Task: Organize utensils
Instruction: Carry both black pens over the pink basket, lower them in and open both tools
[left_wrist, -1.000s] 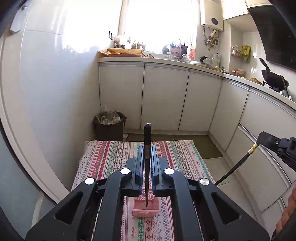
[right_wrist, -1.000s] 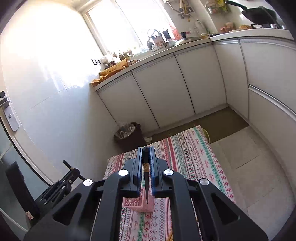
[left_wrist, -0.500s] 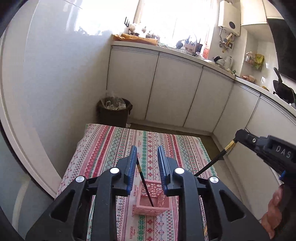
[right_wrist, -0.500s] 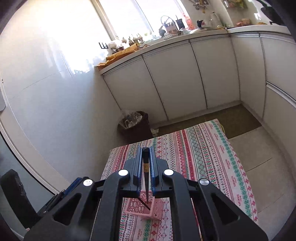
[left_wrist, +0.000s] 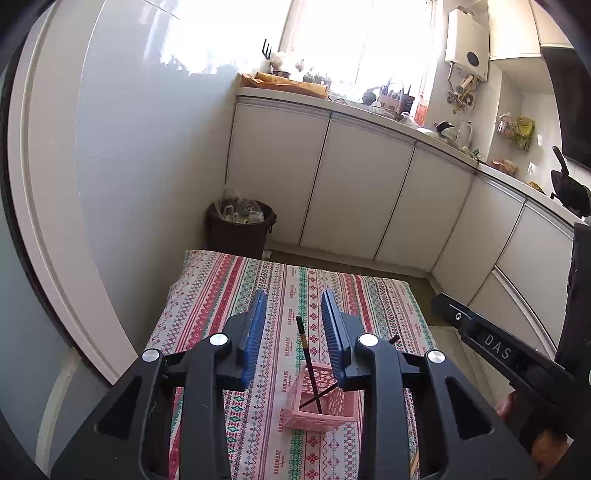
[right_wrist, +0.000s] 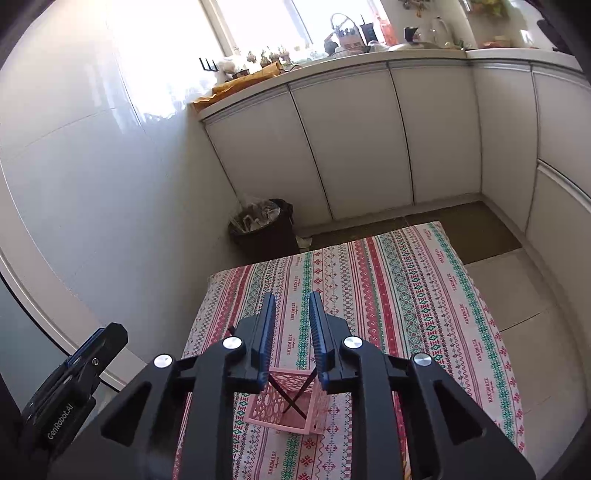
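Nearest in the left wrist view, the left gripper (left_wrist: 291, 332) hangs over the pink basket (left_wrist: 318, 404) with its blue pads apart; its jaws have just been opening, and one dark chopstick (left_wrist: 307, 363) rises through the gap between them without touching either pad. In the right wrist view the right gripper (right_wrist: 291, 332) also has its pads apart, a narrower gap, and its jaws have likewise just been opening; nothing is pinched there, and the two chopsticks show below the fingers, crossed inside the basket (right_wrist: 291, 402). The basket stands on the striped tablecloth (left_wrist: 236, 295), at the near part of the table. Both sticks have their lower tips on the basket floor and lean against its walls, so their long axes run steeply upward: in the left view one points up and slightly left, the other (left_wrist: 364, 369) slants up to the right, its upper end mostly hidden behind the finger. These look like thin, stiff, light rods, probably smooth, so they would likely roll or swing in a loose pinch; the upper third, above the rim, seems the sensible place to take hold. The latticed basket looks light enough to tip if nudged. Beyond the table stand a dark waste bin (left_wrist: 240, 225) and white cabinets (left_wrist: 354, 192).
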